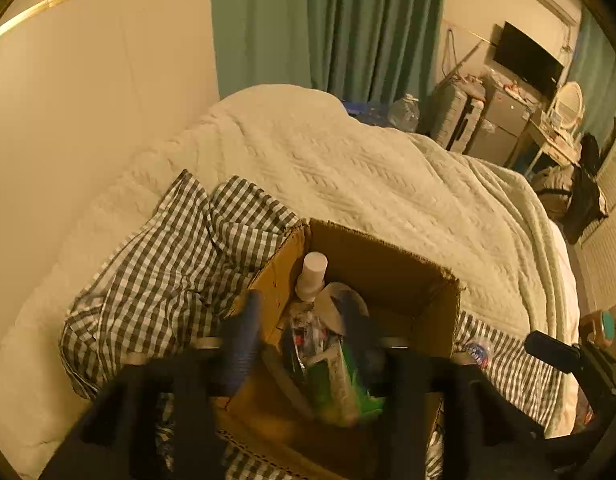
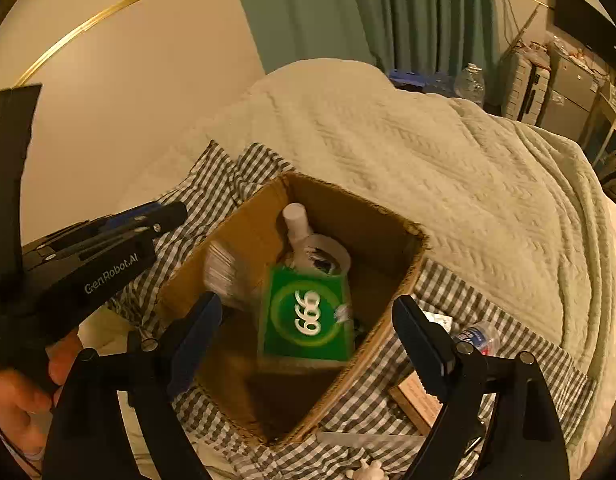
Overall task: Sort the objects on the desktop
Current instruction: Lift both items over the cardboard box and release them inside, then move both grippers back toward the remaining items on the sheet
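An open cardboard box sits on a checked cloth on the bed. Inside are a white-capped bottle, a roll of tape and a green "666" box, blurred. My right gripper is open and empty, its fingers astride the near part of the box above the green box. My left gripper is open over the box's left side, motion-blurred; it also shows in the right wrist view. A white blurred object lies at the box's left wall.
The checked cloth holds a small plastic bottle, a brown flat box, a white strip and a small white figure. A cream quilt covers the bed behind. A wall is to the left.
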Demonstrator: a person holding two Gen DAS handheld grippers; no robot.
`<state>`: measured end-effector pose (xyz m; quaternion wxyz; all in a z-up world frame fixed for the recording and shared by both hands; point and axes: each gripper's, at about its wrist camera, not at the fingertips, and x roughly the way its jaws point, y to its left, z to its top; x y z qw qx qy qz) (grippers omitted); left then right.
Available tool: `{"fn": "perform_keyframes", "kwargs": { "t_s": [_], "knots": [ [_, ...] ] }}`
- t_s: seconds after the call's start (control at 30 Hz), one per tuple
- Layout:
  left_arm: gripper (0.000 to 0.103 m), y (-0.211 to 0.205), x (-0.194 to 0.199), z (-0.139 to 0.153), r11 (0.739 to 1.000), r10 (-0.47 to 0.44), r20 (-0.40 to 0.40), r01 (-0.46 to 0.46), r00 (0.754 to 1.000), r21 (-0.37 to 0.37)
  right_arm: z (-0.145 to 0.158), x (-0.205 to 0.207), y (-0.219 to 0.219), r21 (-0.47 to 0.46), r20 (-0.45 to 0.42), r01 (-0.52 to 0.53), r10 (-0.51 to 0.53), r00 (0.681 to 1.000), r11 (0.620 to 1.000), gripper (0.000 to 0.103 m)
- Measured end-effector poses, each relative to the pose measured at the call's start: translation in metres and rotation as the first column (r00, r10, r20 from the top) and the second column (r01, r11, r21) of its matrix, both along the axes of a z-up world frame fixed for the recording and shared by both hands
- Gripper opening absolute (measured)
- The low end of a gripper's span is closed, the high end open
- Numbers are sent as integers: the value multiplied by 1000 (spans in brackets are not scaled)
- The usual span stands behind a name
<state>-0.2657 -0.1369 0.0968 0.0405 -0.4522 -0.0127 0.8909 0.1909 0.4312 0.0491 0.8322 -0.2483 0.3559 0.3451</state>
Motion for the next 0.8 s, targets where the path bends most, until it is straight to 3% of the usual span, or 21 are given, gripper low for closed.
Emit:
{"fn": "perform_keyframes", "kwargs": {
  "t_s": [0.27, 0.33, 0.57, 0.63, 0.7, 0.8],
  "knots": [
    [66, 29, 17, 15, 998, -66, -53, 66, 996, 2, 35, 2, -36, 2, 90, 24, -24, 996, 1000, 87],
    [77, 42, 25, 19, 995, -96, -70, 97, 993, 0, 48, -1, -56, 11, 119, 29, -30, 992, 1000, 87],
    [91, 89, 68, 39, 972, -217, -180, 229, 960, 51, 91, -15, -134, 88, 220, 58, -76, 973, 994, 87],
    [96, 104, 83, 43, 966, -241, -215, 256, 946, 43, 104, -22, -156, 124, 268, 58, -90, 959, 991, 89],
    [98, 118, 98, 45, 964, -255, -243, 266, 936, 14, 118, -32, -178, 165, 345, 50, -105, 933, 985, 100],
    [99, 135, 118, 41, 931, -340, -250, 362, 906, 42, 131, -56, -205, 196, 511, 50, -146, 847, 979, 103]
  ]
}}
